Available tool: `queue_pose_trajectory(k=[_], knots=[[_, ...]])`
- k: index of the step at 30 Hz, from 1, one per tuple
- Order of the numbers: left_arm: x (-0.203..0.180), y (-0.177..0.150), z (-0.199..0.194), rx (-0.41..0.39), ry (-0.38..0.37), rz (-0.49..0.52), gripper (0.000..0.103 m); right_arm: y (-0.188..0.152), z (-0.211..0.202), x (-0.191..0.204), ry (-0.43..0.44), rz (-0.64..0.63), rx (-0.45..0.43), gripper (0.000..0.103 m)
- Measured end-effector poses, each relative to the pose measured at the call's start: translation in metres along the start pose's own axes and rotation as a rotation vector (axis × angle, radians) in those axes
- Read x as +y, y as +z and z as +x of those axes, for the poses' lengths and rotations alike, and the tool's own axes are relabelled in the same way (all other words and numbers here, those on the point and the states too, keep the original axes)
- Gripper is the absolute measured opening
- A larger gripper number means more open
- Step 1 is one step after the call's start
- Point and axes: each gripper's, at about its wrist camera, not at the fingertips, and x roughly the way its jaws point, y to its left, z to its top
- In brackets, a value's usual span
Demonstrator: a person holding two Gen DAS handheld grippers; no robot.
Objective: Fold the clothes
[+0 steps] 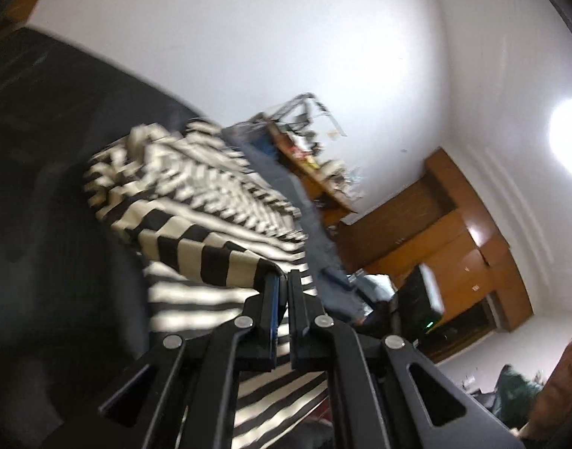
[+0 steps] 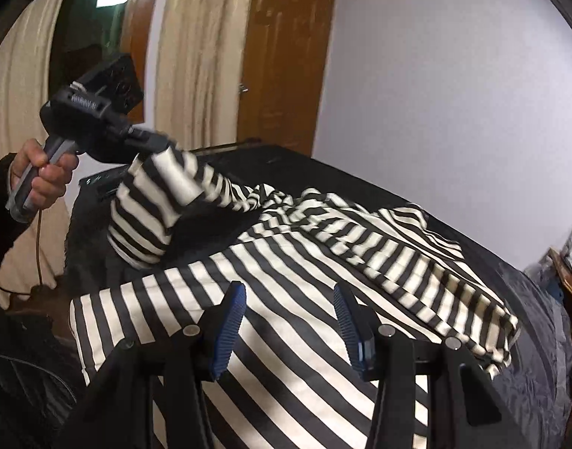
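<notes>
1. Left wrist view, nearest: my left gripper has its jaws clenched on an edge of the striped garment, the cloth pinched at the tips and lifted. In the right wrist view the same gripper shows raised, with a sleeve of the garment hanging from it and a hand on its handle.
2. Right wrist view, nearest: my right gripper has its jaws released, standing apart above the garment's body, nothing between them.
3. Task thing: the striped garment lies spread on a dark bed, hem toward me, the far sleeve rumpled across the chest.
4. Progress, my judgement: early. No clean fold is visible; one sleeve is being brought over, and the other sleeve and the body fold remain.
5. Obstructions: the bunched far sleeve needs flattening first.
6. Beyond: curtain, wooden door, white wall; a cluttered shelf and wooden cabinets.
</notes>
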Motion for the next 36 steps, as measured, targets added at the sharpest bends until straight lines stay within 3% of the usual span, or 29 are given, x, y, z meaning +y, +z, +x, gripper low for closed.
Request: queue_pose_trajectory(k=[2,4,5,6,8,11,15,18,21,23,27,31,32,34,35,36], knots=[[-0.011,0.011,0.022,0.021,-0.009,0.023,0.005,-0.005,-0.005,-0.011,-0.027,0.039,-0.001,0.051],[-0.02,0.023,0.047,0.049,-0.015,0.037,0.007,-0.011,-0.009,-0.023,-0.065,0.084,0.007,0.063],[-0.022,0.029,0.061,0.068,-0.01,0.038,0.016,-0.014,-0.011,-0.029,-0.086,0.103,0.011,0.078],[-0.023,0.034,0.075,0.09,-0.011,0.039,0.022,-0.017,-0.013,-0.033,-0.108,0.115,0.015,0.082],[-0.025,0.042,0.104,0.134,-0.019,0.047,0.052,-0.022,-0.018,-0.038,-0.141,0.127,0.021,0.082],[-0.022,0.048,0.138,0.192,0.03,0.071,0.056,-0.026,-0.023,-0.041,-0.162,0.126,0.031,0.082],[-0.01,0.048,0.151,0.212,0.069,0.059,0.062,-0.028,-0.02,-0.035,-0.19,0.087,0.069,0.082],[0.006,0.047,0.135,0.187,0.093,0.056,0.069,-0.025,-0.01,-0.021,-0.157,0.013,0.094,0.082],[0.021,0.046,0.112,0.158,0.174,0.081,0.077,-0.021,0.01,0.002,-0.019,-0.05,0.139,0.082],[0.033,0.044,0.094,0.139,0.238,0.096,0.079,-0.02,0.028,0.013,0.056,-0.028,0.192,0.082],[0.063,0.043,0.075,0.125,0.335,0.084,0.08,-0.017,0.058,0.007,0.07,0.149,0.269,0.082],[0.086,0.039,0.066,0.13,0.437,0.112,0.081,-0.014,0.079,0.0,0.061,0.216,0.321,0.081],[0.09,0.038,0.068,0.14,0.46,0.132,0.081,-0.015,0.084,0.001,0.06,0.202,0.343,0.08],[0.097,0.035,0.074,0.174,0.512,0.176,0.081,-0.016,0.095,0.005,0.052,0.161,0.384,0.06],[0.101,0.033,0.077,0.197,0.533,0.196,0.081,-0.018,0.1,0.008,0.046,0.139,0.402,0.045],[0.105,0.031,0.077,0.215,0.546,0.209,0.081,-0.019,0.103,0.01,0.039,0.117,0.411,0.041]])
